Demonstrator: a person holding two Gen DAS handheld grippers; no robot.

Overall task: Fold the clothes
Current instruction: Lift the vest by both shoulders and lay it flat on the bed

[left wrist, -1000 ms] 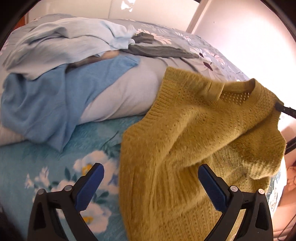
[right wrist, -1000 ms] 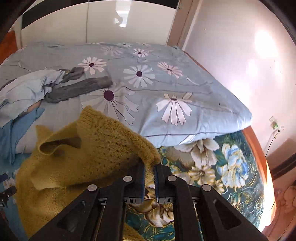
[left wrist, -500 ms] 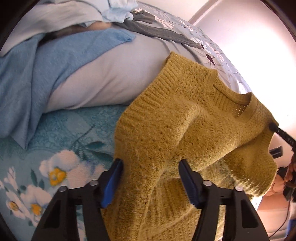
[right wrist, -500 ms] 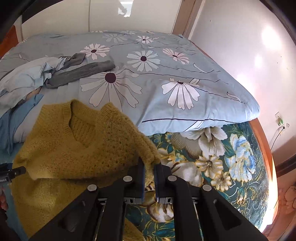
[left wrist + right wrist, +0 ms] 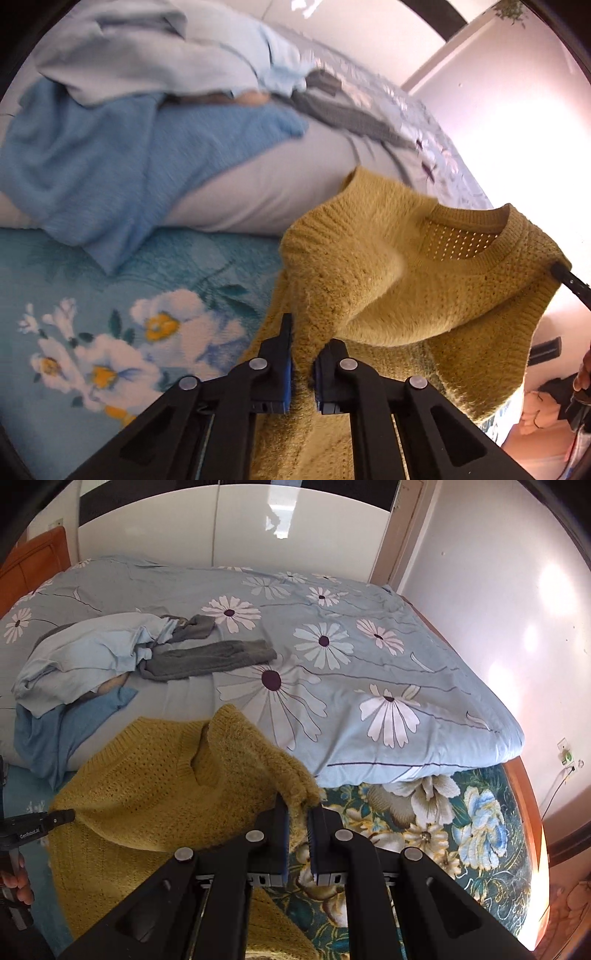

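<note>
A mustard-yellow knit sweater (image 5: pixel 406 295) hangs between my two grippers above the bed, neckline up. My left gripper (image 5: pixel 302 354) is shut on the sweater's left shoulder edge. My right gripper (image 5: pixel 296 818) is shut on the other shoulder of the sweater (image 5: pixel 166 797). The right gripper's tip (image 5: pixel 569 282) shows at the far right of the left wrist view, and the left gripper (image 5: pixel 37 825) shows at the left edge of the right wrist view.
A blue sweater (image 5: pixel 110 166), a pale blue garment (image 5: pixel 85 661) and a grey garment (image 5: pixel 210 659) lie piled on a daisy-print duvet (image 5: pixel 369 686). A floral bedspread (image 5: pixel 443 830) covers the bed below. A wall stands at the right.
My left gripper went from wide open to shut on the sweater's left shoulder. The sweater now hangs spread between both grippers. The right gripper stayed shut.
</note>
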